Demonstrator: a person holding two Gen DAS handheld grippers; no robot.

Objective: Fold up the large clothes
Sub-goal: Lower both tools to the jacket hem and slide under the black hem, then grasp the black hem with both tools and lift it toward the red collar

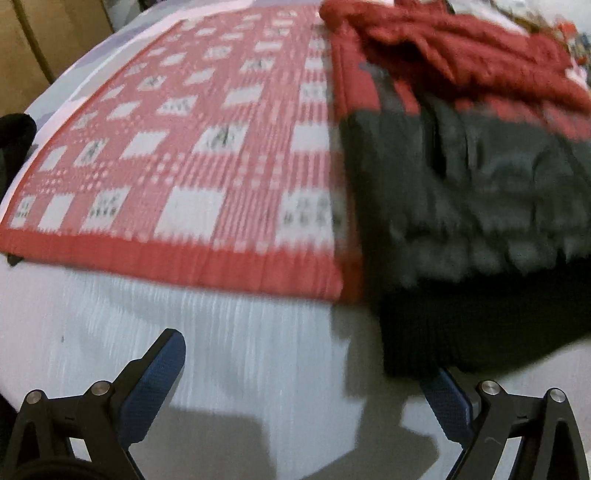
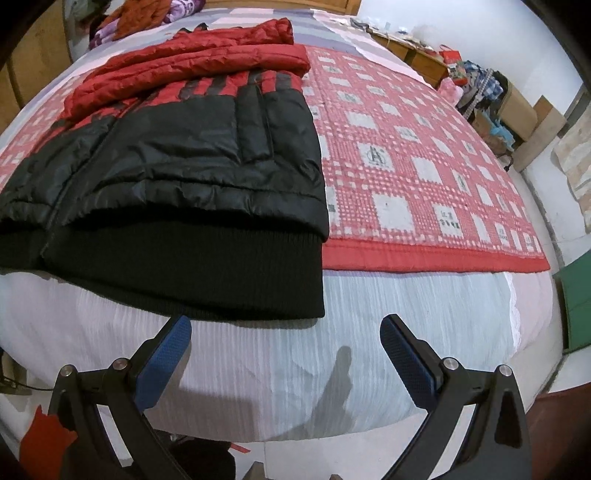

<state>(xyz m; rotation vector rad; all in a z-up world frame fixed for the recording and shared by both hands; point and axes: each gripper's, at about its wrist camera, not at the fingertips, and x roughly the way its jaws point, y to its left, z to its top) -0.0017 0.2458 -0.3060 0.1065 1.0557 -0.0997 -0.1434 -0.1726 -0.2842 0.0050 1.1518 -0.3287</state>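
Note:
A red and black puffer jacket (image 2: pixel 192 147) lies on the bed, red sleeves folded over its upper part, its black ribbed hem (image 2: pixel 207 277) hanging over the near edge. In the left wrist view the jacket (image 1: pixel 472 192) fills the right side, blurred. My left gripper (image 1: pixel 306 358) is open and empty, its right finger just below the hem's corner. My right gripper (image 2: pixel 286 332) is open and empty, its left fingertip (image 2: pixel 177 332) just under the hem's lower edge.
A red and white checked quilt (image 2: pixel 406 155) covers the bed over a white ribbed sheet (image 2: pixel 332 332). Boxes and clutter (image 2: pixel 491 96) stand at the far right, a green box (image 2: pixel 576 302) by the bed's right side, more clothes (image 2: pixel 147 14) at the far end.

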